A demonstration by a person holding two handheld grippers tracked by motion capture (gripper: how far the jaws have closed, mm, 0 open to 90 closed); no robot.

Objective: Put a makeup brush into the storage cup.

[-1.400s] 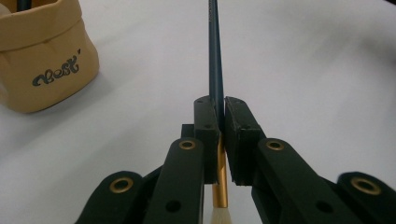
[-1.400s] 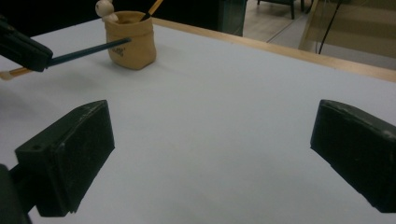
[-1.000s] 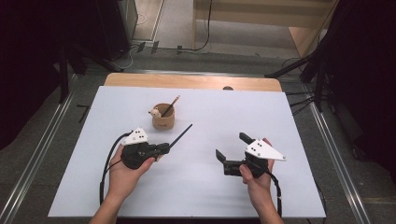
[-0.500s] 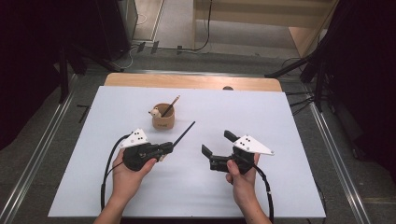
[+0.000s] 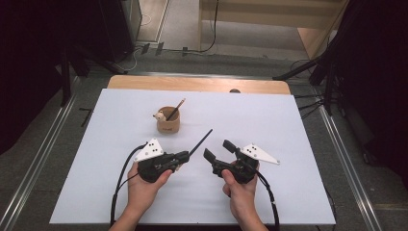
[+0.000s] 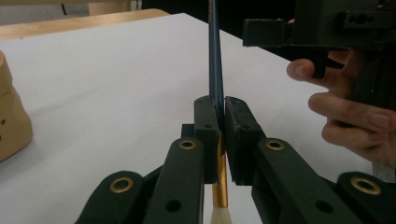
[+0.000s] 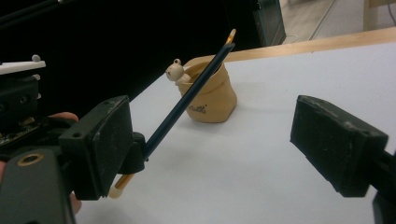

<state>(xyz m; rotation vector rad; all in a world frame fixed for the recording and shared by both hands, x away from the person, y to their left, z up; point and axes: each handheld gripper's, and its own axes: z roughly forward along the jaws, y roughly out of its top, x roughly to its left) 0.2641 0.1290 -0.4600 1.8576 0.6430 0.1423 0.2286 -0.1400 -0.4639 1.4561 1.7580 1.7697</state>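
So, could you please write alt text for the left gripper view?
The left gripper, shut, clamps a dark blue brush pointing up and away over the white table. A hand with the right gripper is at right; a tan holder at left.

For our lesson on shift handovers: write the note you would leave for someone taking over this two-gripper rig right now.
Left gripper: shut on the paintbrush, clamped near the gold ferrule, dark handle pointing away over the table.
Right gripper: open, nothing between its pads; its jaws have just been closing a little. It sits close beside the brush handle.
Tan pen holder: upright at mid-table, a pencil standing in it.
Done: brush picked up.
Left: probably pass the brush to the right gripper or put it in the holder.
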